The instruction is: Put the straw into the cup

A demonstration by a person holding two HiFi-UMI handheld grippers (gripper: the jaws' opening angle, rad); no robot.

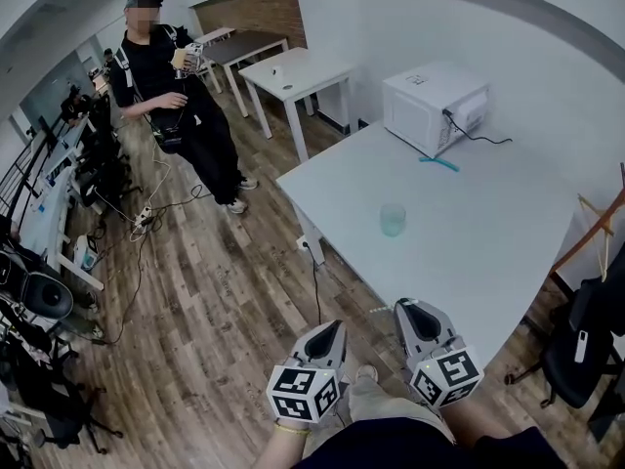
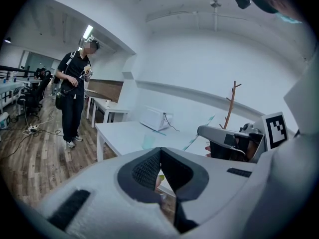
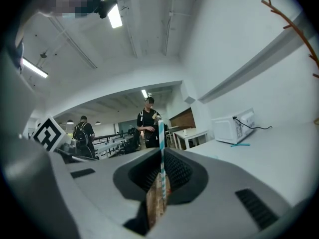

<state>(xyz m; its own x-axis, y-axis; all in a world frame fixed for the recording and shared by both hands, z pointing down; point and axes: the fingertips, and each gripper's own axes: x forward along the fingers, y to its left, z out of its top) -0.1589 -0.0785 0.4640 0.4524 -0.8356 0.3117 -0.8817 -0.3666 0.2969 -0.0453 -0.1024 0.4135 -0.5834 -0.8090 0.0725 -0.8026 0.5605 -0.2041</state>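
Note:
A clear greenish cup (image 1: 393, 219) stands upright on the white table (image 1: 488, 252), and the left gripper view shows it too (image 2: 148, 141). My right gripper (image 1: 418, 313) is shut on a teal-and-white striped straw (image 3: 161, 141), which sticks up from between its jaws. It is held level at the table's near edge, well short of the cup. Beside it, over the floor, my left gripper (image 1: 327, 337) has its jaws together with nothing in them. A second teal straw (image 1: 439, 163) lies on the table by the microwave.
A white microwave (image 1: 433, 106) with a black cord sits at the table's far side. A person in black (image 1: 176, 96) stands on the wooden floor beyond. Another white table (image 1: 293, 71) is behind, a wooden coat rack (image 1: 596, 228) and a black chair (image 1: 586, 340) at right.

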